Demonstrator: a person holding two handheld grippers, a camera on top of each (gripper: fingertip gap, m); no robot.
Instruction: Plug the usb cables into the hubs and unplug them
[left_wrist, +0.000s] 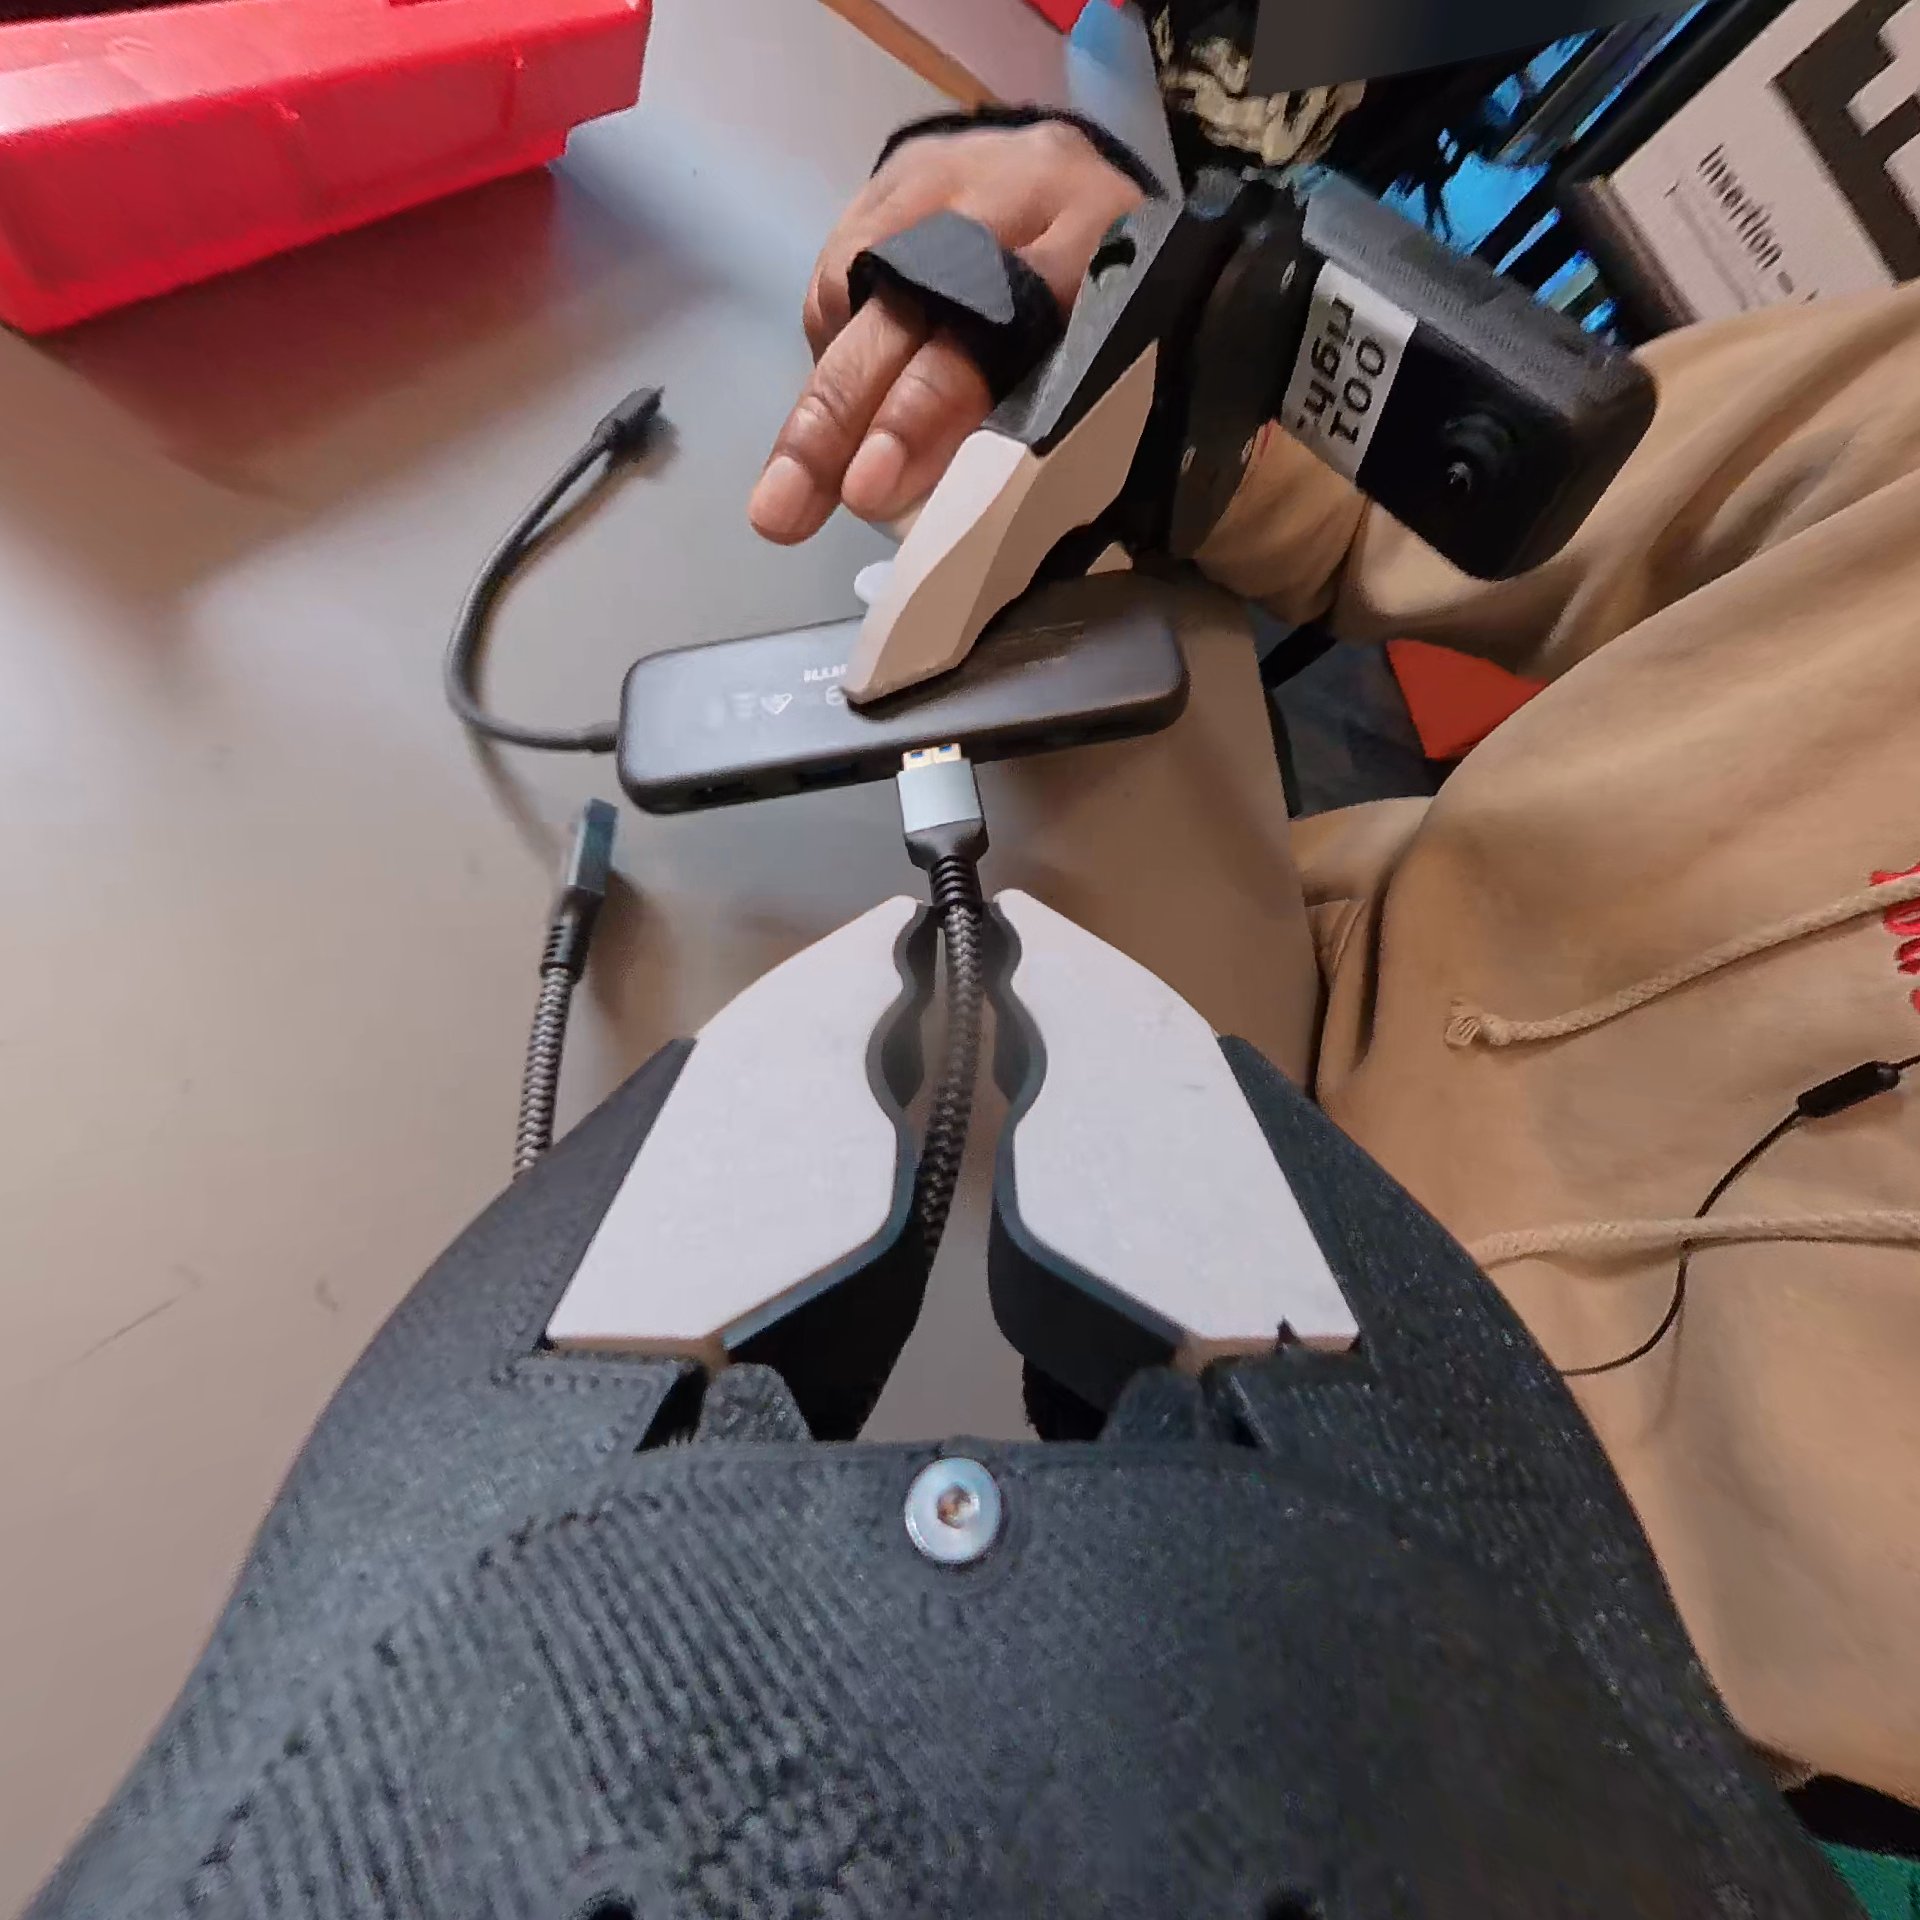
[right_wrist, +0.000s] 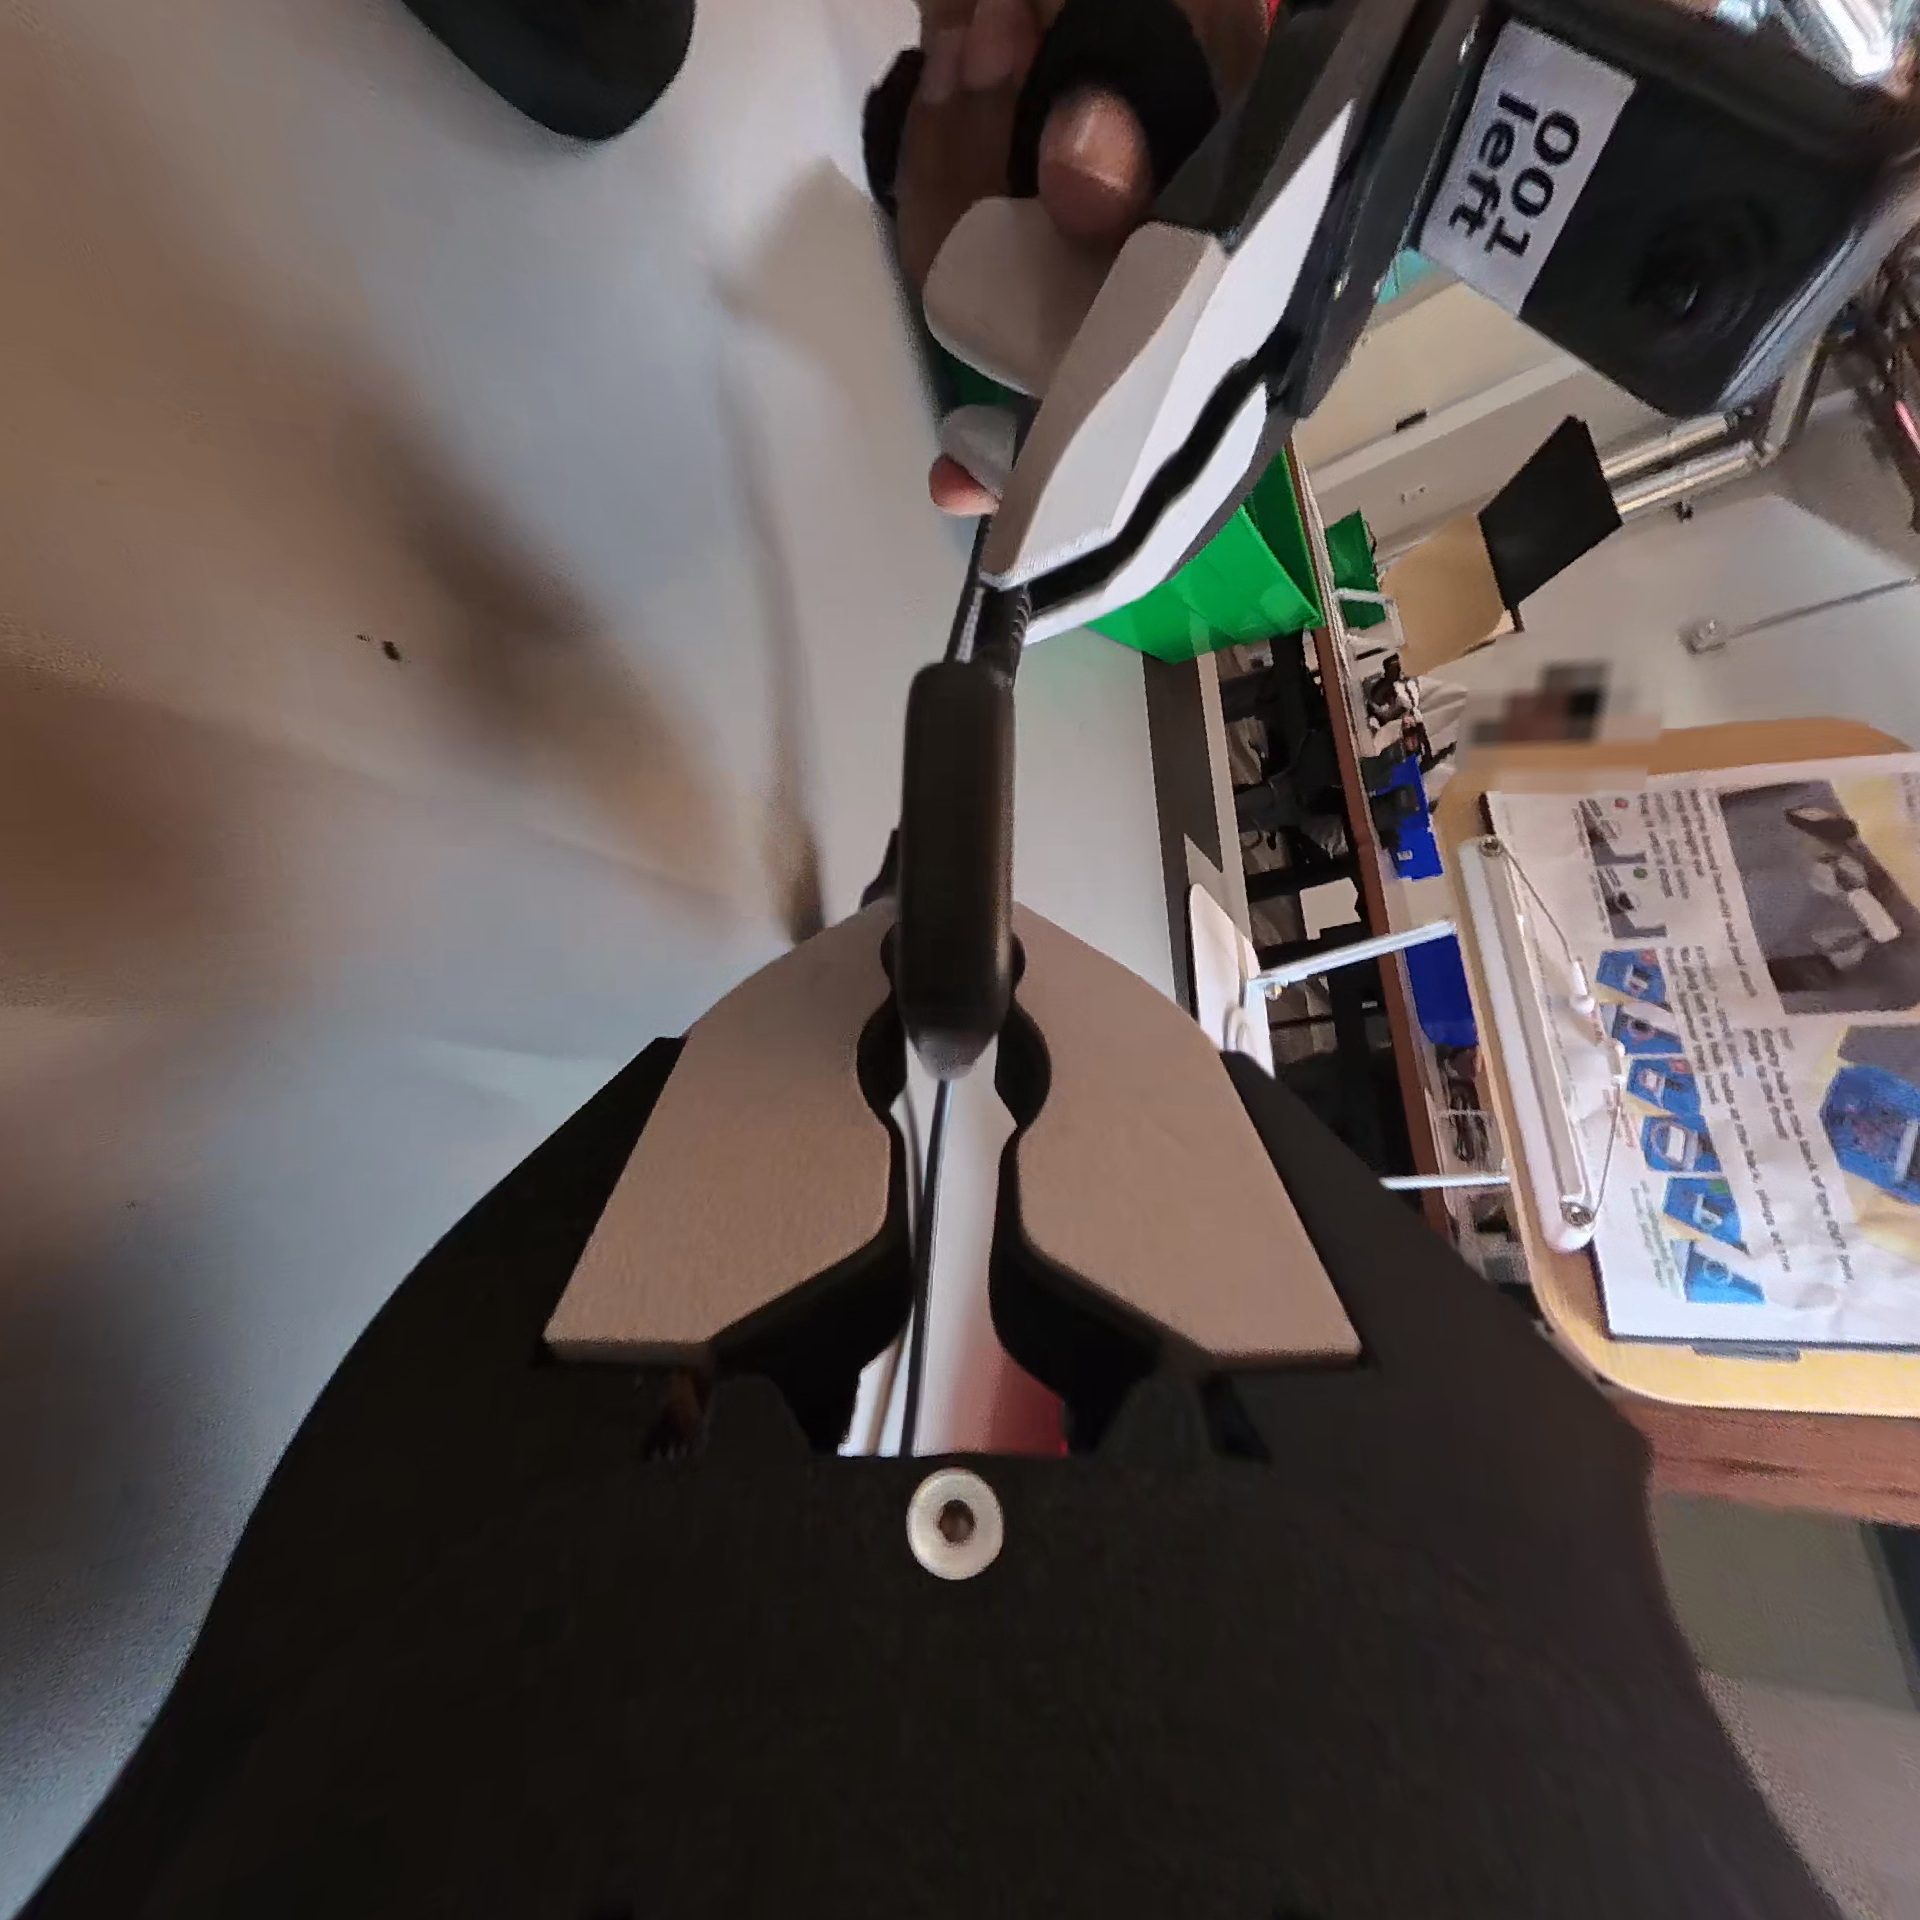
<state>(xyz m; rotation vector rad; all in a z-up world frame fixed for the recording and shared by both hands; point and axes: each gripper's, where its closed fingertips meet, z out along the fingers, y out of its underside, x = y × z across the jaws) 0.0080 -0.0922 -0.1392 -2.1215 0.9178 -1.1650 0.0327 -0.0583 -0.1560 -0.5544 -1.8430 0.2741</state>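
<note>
Centre frame in the left wrist view, the left hand-held gripper (left_wrist: 954, 914) is clamped on the braided cable (left_wrist: 956, 1039) just behind its plug (left_wrist: 940, 795), whose metal tip sits only partly inside the hub (left_wrist: 748, 717) — going in or coming out, hard to call. The right hand-held gripper (right_wrist: 951, 977) pinches the hub, lifted off the table (left_wrist: 260, 1039). Another cable end (left_wrist: 587, 842) lies loose at left. Both grippers carry white stickers; the hub bears faint markings, unreadable.

Grey tabletop (left_wrist: 260, 1039) with red bin (left_wrist: 260, 135) behind; green bin (right_wrist: 1226, 582), wooden shelving (right_wrist: 1351, 727), pale wall beyond.
</note>
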